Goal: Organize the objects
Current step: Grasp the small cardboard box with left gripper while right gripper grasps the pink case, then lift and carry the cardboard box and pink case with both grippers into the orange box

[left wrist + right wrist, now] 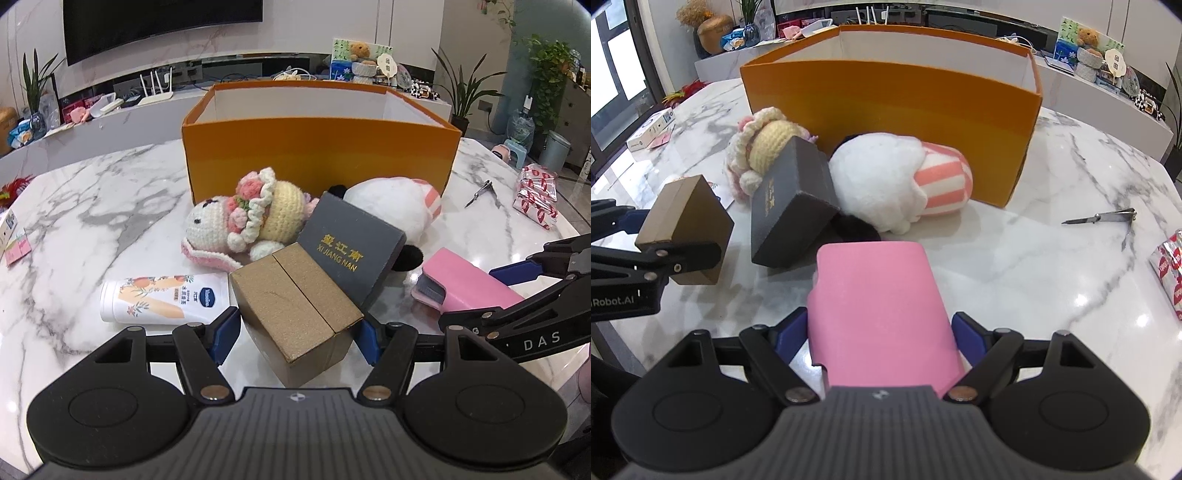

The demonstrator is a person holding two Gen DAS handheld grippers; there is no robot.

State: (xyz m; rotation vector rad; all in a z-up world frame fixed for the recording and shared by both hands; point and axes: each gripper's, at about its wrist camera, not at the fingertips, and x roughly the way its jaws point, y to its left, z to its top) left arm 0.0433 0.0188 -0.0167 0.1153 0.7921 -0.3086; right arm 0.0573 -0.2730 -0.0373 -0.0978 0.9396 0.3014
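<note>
The left gripper (299, 326) is closed on the brown box (295, 306); its blue pads press both sides of the box, which sits tilted between them. In the right wrist view the same box (689, 218) is seen held above the table (1052, 277), in front of the orange box (894, 110) and toward its left end.

The right gripper (881, 332) is closed on the pink case (879, 314), with a blue pad on each side of it. In the left wrist view the pink case (465, 284) is in front of the right end of the orange box (317, 158), and the right gripper (517, 280) reaches it from the right.

The orange box stands open on the marble table (110, 206). Its inside walls are white, and I cannot tell what is in it.

Just in front of the orange box lie two toys. The crochet doll (240, 218) lies on its side near the left half of the front wall. The white plush (391, 203) with a pink striped part lies near the right half, touching or almost touching the wall. The gray box (351, 251) leans tilted against both toys, on the side away from the orange box.

The lotion tube (162, 297) lies flat, farther in front of the orange box and to its left. A nail clipper (484, 192) lies beside the right end of the orange box, and a red-and-white packet (537, 195) is farther right of it.
</note>
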